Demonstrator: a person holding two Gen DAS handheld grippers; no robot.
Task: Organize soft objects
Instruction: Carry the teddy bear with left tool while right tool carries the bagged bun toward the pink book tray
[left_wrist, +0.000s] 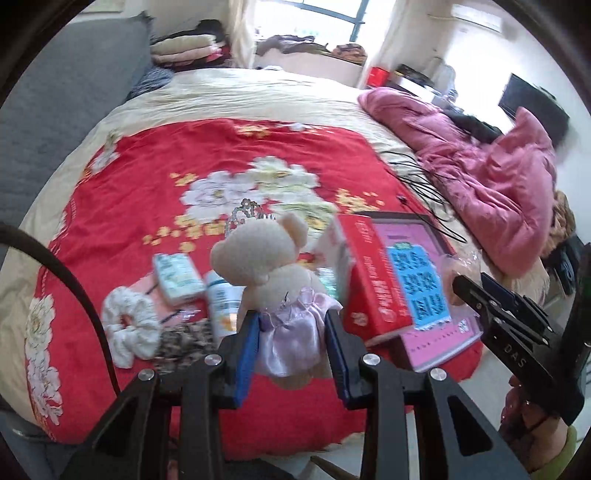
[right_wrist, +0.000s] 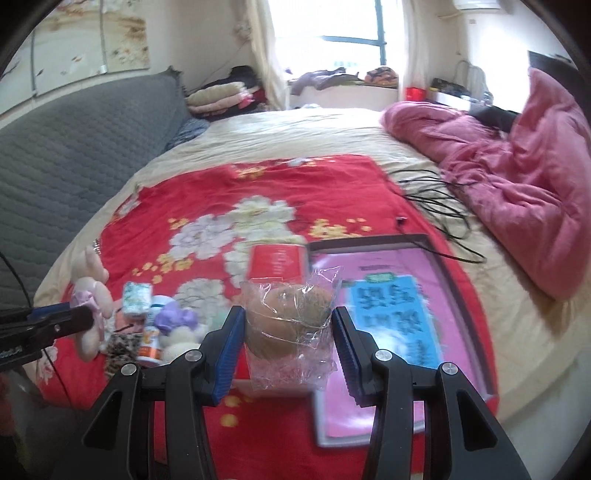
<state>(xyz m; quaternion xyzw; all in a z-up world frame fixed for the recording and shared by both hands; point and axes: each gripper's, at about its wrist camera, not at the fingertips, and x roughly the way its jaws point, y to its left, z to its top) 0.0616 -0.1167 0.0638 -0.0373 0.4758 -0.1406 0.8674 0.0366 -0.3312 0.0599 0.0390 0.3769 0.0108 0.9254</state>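
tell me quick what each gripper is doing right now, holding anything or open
left gripper: shut on the teddy bear, gripped at its lilac dress.
right gripper: shut on the clear-wrapped brown bun.

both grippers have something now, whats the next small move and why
Probably carry both loads clear of the clutter. The left gripper is shut on the teddy bear, the right gripper on the clear-wrapped brown item; the open red blanket beyond looks free.

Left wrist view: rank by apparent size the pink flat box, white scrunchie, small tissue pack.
1. Pink flat box, clearly largest.
2. White scrunchie.
3. Small tissue pack, though the scrunchie lies nearer the camera, so this is unsure.
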